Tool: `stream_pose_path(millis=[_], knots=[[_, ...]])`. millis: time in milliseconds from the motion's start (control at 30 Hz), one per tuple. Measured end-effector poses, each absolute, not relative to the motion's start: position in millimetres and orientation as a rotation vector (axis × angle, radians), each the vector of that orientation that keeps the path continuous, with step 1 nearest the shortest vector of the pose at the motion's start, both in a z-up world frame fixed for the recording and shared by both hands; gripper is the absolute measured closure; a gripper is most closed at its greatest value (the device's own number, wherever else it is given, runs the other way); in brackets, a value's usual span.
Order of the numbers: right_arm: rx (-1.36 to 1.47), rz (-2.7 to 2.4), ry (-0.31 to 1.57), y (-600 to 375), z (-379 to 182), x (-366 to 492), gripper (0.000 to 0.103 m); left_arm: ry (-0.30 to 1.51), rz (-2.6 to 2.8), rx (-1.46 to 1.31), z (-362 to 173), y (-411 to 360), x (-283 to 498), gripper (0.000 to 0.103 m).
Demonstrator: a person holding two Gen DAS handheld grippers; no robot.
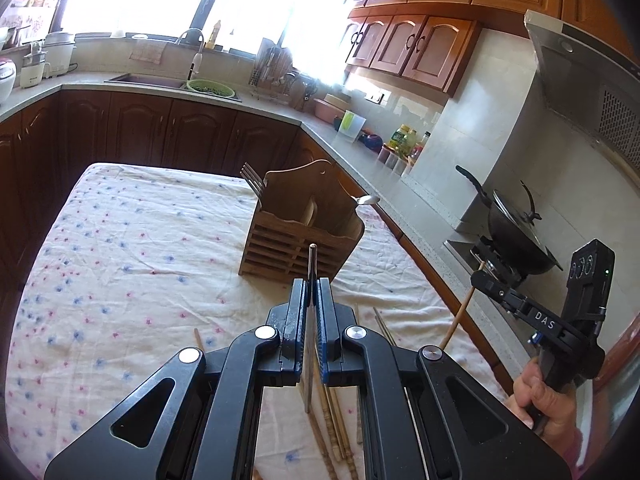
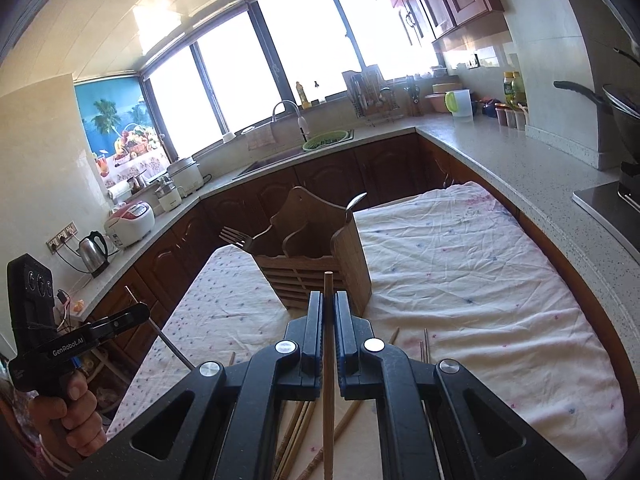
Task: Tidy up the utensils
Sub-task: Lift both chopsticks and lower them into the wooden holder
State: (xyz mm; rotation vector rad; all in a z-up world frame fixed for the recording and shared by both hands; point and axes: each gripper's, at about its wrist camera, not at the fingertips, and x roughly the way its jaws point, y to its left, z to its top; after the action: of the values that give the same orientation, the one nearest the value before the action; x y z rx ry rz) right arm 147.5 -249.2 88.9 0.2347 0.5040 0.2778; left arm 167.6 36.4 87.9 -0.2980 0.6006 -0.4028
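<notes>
We hold a black two-finger gripper in each hand above a table covered with a white cloth printed with small blue and pink flowers (image 1: 120, 240). The left gripper (image 1: 313, 292) has its blue-padded jaws clamped together on a thin grey metal chopstick (image 1: 311, 280), whose tip stands just above the jaws while its lower end hangs below them. The right gripper (image 2: 329, 308) is likewise closed on a light wooden chopstick (image 2: 328, 380), which runs upright between the pads and continues down past the lower edge of the right wrist view. In the left wrist view, the right gripper appears at the right edge, gripped by a hand (image 1: 540, 392), with the wooden chopstick slanting down from its jaws. In the right wrist view, the left gripper appears at the left edge, held by the other hand (image 2: 68, 412), with the metal chopstick slanting down from it. Ahead of both grippers stands a brown slatted wooden utensil holder with a tall shaped back panel (image 1: 300, 232). A metal fork (image 1: 252, 180) leans out of its left side and a metal spoon (image 1: 366, 200) out of its right. Several loose wooden chopsticks (image 2: 296, 428) lie on the cloth beneath the grippers.
</notes>
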Motion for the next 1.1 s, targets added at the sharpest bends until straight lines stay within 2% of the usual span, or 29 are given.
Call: stream_pose_path(millis=[633,1100], knots=[[0.245,0.28,0.419,-253.6,114.6,154.5,0.098,0.532,-0.38,-0.313,108.7,43.1,181.7,0.099],[0.274,0.279,0.215,-246.4,184.5,212.6,0.098,0.346,-0.326,-0.264,186.5,38.1,247.7,0.099]])
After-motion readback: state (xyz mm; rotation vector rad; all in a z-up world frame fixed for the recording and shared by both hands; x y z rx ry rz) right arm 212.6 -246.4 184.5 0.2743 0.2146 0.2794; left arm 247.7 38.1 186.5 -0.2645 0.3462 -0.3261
